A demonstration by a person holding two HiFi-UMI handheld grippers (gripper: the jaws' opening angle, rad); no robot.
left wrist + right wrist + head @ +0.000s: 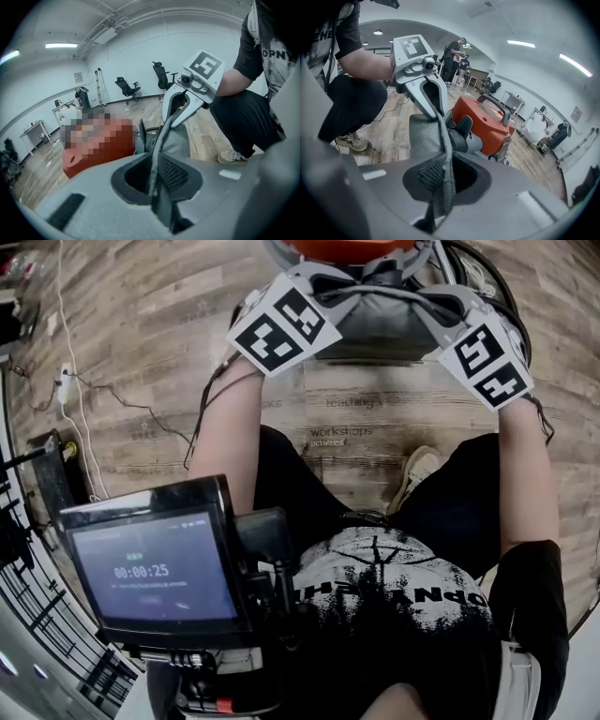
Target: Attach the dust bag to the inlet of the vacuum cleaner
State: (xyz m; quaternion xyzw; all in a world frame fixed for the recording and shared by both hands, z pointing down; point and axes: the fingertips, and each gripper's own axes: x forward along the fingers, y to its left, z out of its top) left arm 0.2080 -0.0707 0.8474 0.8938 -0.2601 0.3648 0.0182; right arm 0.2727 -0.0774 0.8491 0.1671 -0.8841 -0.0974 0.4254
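Note:
The grey mesh dust bag (380, 320) hangs stretched between my two grippers just in front of the orange vacuum cleaner (347, 247). In the right gripper view the bag's (424, 136) open end sits by the vacuum's (485, 119) black inlet (461, 129). My left gripper (157, 185) is shut on one edge of the bag (180, 143). My right gripper (440, 190) is shut on the opposite edge. Each gripper shows in the other's view: the right gripper (180, 105) and the left gripper (426, 96) pinch the bag's rim from above. Whether the bag touches the inlet I cannot tell.
Wooden floor all round, with cables (103, 395) at the left. A screen device (155, 563) hangs at the person's chest, and a shoe (417, 470) rests below the bag. Office chairs (127, 86) and people (454, 58) stand far off.

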